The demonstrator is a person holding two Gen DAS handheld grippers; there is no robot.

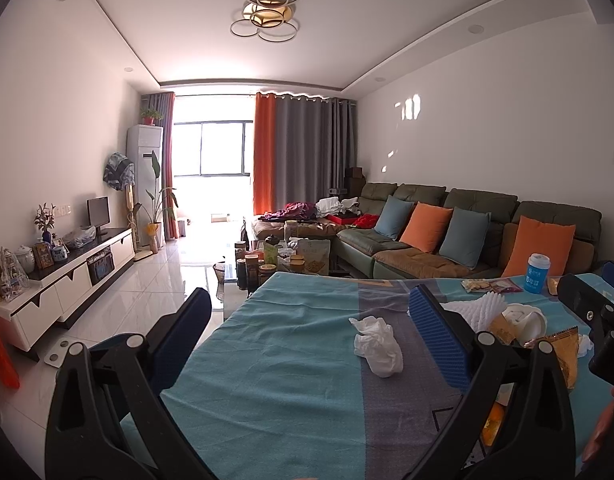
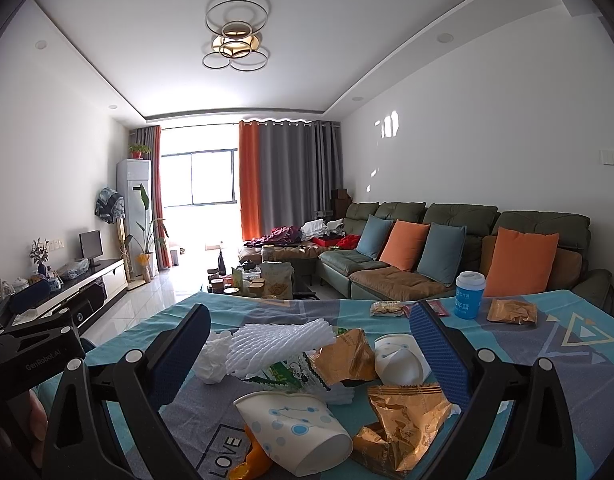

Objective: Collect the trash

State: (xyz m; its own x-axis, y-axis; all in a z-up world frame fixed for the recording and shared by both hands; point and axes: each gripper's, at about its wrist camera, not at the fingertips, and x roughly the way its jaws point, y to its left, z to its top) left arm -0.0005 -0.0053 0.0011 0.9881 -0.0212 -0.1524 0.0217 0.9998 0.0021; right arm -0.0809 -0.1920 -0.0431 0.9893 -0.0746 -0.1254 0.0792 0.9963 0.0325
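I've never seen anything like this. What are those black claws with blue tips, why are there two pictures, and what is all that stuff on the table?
No robot here: a person holds a two-finger gripper in each hand, each with a wide-angle camera looking along its fingers. One picture is from the left gripper, the other from the right gripper. Both are open and hold nothing.

They hover over a table under a teal tablecloth in a living room. The left one faces a crumpled tissue. The right one is over a litter pile: a white foam fruit net, a tipped paper cup, golden snack wrappers. A blue lidded cup stands upright farther back. The job is collecting this trash.
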